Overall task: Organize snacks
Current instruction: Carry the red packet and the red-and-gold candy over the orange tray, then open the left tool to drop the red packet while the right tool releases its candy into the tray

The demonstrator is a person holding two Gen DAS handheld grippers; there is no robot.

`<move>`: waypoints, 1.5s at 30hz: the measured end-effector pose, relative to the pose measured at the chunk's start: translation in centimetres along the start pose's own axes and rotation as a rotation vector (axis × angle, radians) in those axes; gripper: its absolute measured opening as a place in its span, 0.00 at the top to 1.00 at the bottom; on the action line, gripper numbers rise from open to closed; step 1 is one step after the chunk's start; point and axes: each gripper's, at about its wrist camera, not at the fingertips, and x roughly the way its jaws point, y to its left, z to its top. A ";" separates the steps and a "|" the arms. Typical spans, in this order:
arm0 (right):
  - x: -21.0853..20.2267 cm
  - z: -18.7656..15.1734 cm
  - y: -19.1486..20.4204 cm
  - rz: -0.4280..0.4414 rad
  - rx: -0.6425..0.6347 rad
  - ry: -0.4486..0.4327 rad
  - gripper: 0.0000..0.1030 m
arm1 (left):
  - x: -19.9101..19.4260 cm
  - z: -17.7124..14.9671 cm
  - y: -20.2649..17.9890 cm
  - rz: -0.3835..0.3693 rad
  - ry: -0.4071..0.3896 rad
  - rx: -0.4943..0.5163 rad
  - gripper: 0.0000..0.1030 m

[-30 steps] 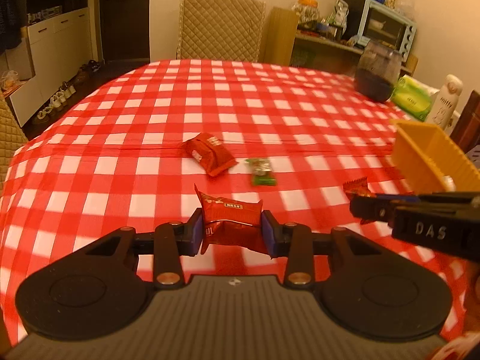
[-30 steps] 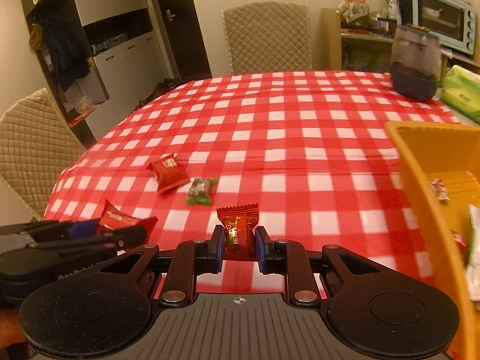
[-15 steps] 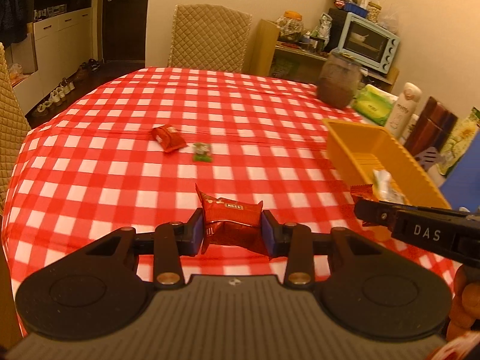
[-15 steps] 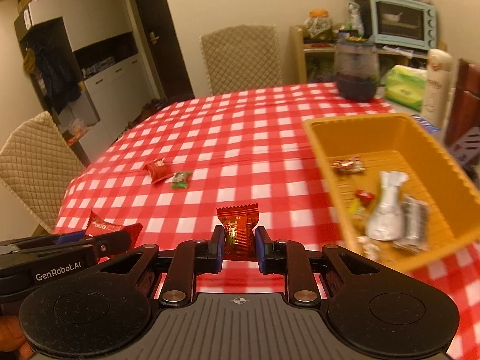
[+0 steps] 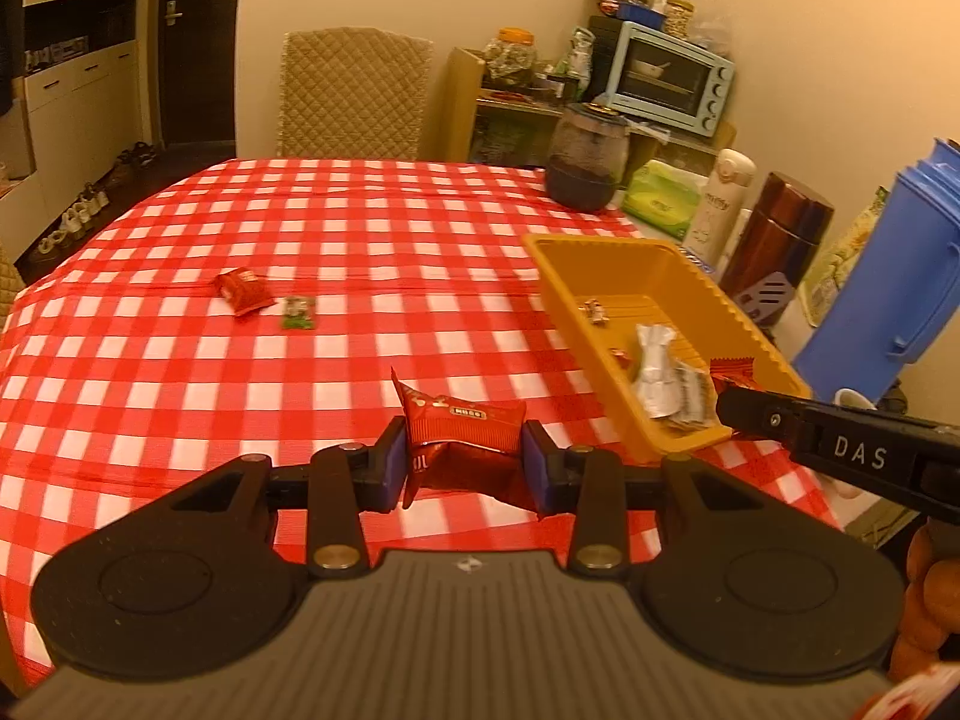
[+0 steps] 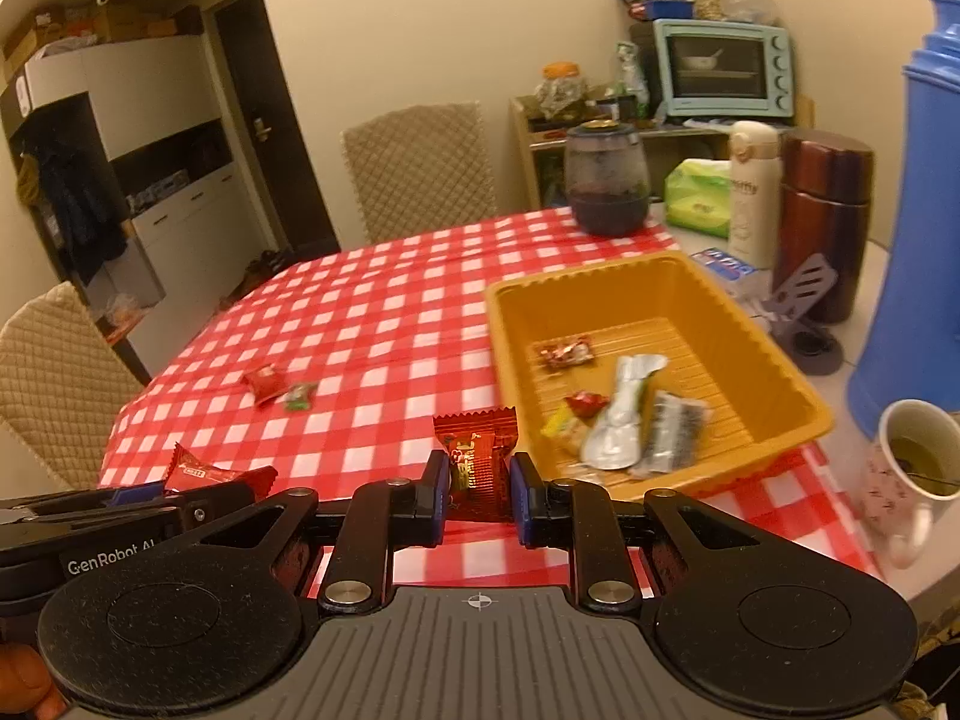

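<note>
My left gripper (image 5: 465,468) is shut on a red snack packet (image 5: 459,426), held above the checked table. My right gripper (image 6: 478,495) is shut on a small orange-red candy packet (image 6: 477,456), just left of the near corner of the yellow basket (image 6: 798,372). The basket (image 5: 600,252) holds several wrapped snacks, among them a silver pouch (image 6: 621,414). A red packet (image 5: 243,291) and a small green packet (image 5: 298,312) lie on the table, far left of the basket. The right gripper shows in the left wrist view (image 5: 729,402), the left gripper in the right wrist view (image 6: 198,489).
A dark jar (image 6: 607,180), green tissue pack (image 6: 699,198), white flask (image 6: 753,192), brown flask (image 6: 825,222), blue jug (image 6: 918,210) and a mug of tea (image 6: 912,468) stand right of and behind the basket. Padded chairs (image 6: 48,378) stand around the table.
Both grippers have risen and swung right with their packets still held. The basket now lies in fuller view and closer to the right gripper.
</note>
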 end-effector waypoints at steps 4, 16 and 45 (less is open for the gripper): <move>-0.8 0.1 -1.1 -0.015 0.009 -0.009 0.79 | -0.1 0.2 -1.4 -0.019 0.002 0.006 0.65; -1.0 1.3 -5.2 -0.073 -0.006 -0.018 0.79 | 1.7 1.9 -5.9 -0.088 0.011 0.022 0.66; 7.3 4.4 -14.1 -0.136 -0.022 0.068 0.79 | 13.8 5.1 -12.5 -0.180 0.085 0.087 0.63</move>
